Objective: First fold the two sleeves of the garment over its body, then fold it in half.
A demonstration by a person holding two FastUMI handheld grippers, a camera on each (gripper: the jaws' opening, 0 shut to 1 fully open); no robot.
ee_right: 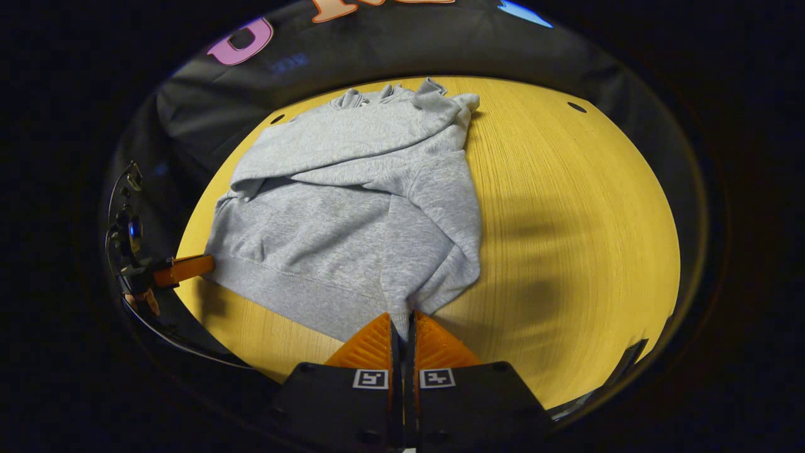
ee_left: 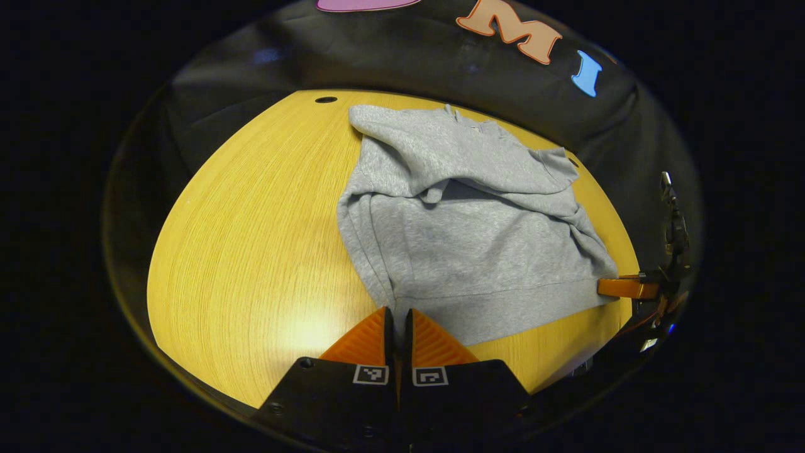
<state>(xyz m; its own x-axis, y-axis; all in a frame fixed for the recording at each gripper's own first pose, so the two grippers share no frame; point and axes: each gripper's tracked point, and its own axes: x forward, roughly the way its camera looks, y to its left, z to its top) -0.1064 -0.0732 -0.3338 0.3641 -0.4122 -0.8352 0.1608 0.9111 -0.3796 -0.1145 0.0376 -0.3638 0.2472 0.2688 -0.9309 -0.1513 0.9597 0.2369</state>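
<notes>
No readable text or numbers, small square coded markers on each claw, not legible

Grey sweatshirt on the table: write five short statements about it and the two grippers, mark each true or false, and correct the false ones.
1. The grey sweatshirt lies on a wooden table. True.
2. Both sleeves still stretch out flat to the sides. False: both are folded over the body.
3. The left gripper is shut on the sweatshirt's bottom hem. True.
4. The right gripper hangs open, far from the cloth. False: its fingers are closed on the hem at the other corner.
5. The sweatshirt is already folded in half. False: the hem still lies at the near edge, body at full length.
</notes>
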